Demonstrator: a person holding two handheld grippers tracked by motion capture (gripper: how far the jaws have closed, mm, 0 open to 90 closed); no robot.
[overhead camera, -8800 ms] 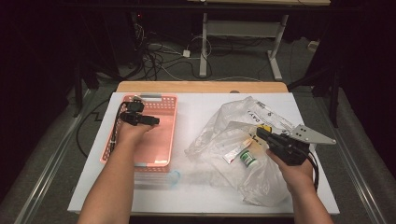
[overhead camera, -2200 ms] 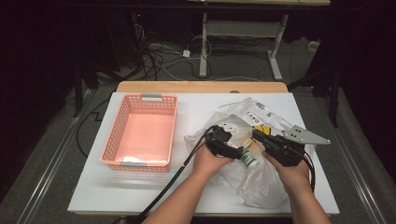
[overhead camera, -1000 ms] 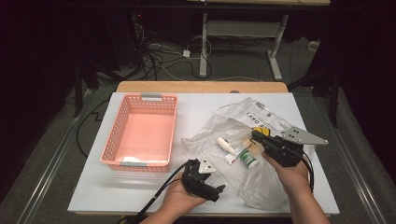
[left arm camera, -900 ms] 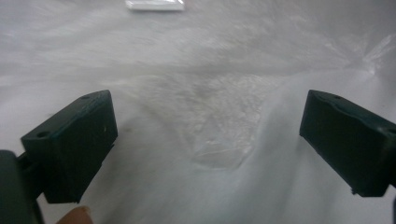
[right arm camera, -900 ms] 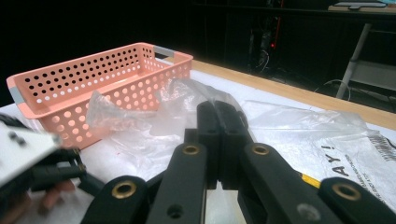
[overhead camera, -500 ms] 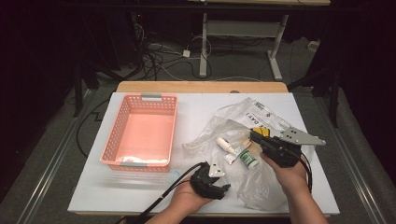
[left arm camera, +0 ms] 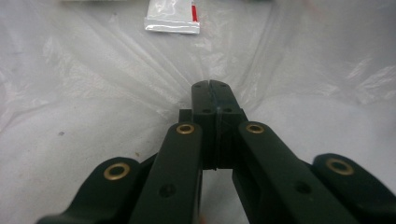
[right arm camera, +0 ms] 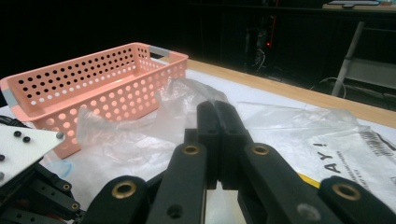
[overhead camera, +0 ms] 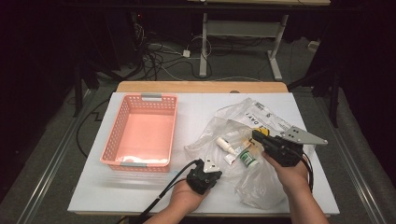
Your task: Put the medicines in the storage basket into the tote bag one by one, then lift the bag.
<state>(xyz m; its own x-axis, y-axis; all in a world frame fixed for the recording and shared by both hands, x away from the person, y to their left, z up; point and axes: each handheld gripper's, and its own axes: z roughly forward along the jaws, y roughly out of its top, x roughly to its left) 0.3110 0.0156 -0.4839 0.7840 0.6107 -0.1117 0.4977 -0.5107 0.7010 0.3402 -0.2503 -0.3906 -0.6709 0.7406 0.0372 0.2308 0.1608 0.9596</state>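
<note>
White table (overhead camera: 196,107) before us carries a pink perforated basket (overhead camera: 140,135) at left and a crumpled clear plastic bag (overhead camera: 252,182) at right. We pinch the bag with the closed left tool (overhead camera: 208,171) and closed right tool (overhead camera: 258,136).

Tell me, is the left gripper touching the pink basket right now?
Apart. In the high view, bare white table lies between the left gripper and the pink basket, with the gripper nearer the person, over by the clear plastic bag.
</note>
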